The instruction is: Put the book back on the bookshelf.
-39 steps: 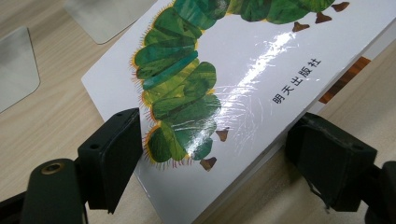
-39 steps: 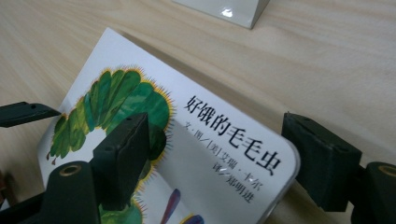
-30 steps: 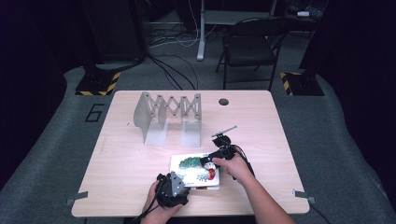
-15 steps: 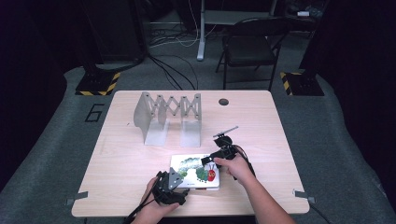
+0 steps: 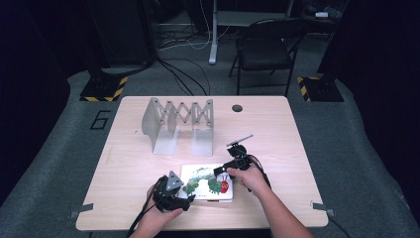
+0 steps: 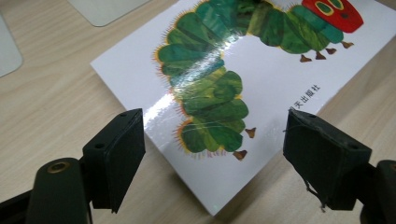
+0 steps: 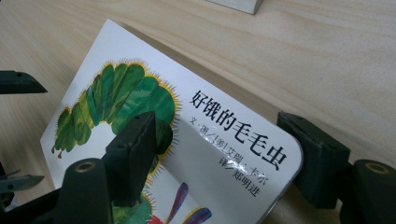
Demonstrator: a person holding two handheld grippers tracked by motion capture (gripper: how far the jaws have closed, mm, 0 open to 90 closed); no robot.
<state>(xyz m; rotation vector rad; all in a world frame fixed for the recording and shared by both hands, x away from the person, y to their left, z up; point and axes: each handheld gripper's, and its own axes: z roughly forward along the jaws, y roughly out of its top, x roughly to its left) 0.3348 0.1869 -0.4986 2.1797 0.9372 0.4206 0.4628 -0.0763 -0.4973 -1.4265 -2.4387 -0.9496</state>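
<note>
A white picture book (image 5: 203,173) with a green caterpillar on its cover lies near the table's front edge. My right gripper (image 5: 221,171) is at the book's far right corner. In the right gripper view one jaw rests on the cover (image 7: 205,140) and the other presses under the rounded corner. Its jaws have just been closing, and my right gripper (image 7: 217,128) is shut on that corner, which is tipped up off the wood. My left gripper (image 5: 185,196) hovers at the near left corner. In the left gripper view my left gripper (image 6: 215,130) stands open, wide of the book (image 6: 261,79) below.
A grey folding book rack (image 5: 178,124) stands at the back middle of the wooden table (image 5: 124,163), with its base plates (image 6: 107,7) just beyond the book. A round cable hole (image 5: 237,108) sits behind it. A black chair (image 5: 265,49) stands past the far edge.
My left gripper has lifted a little and drawn back to the left from the book's corner. The right hand has stayed at the far right corner.
</note>
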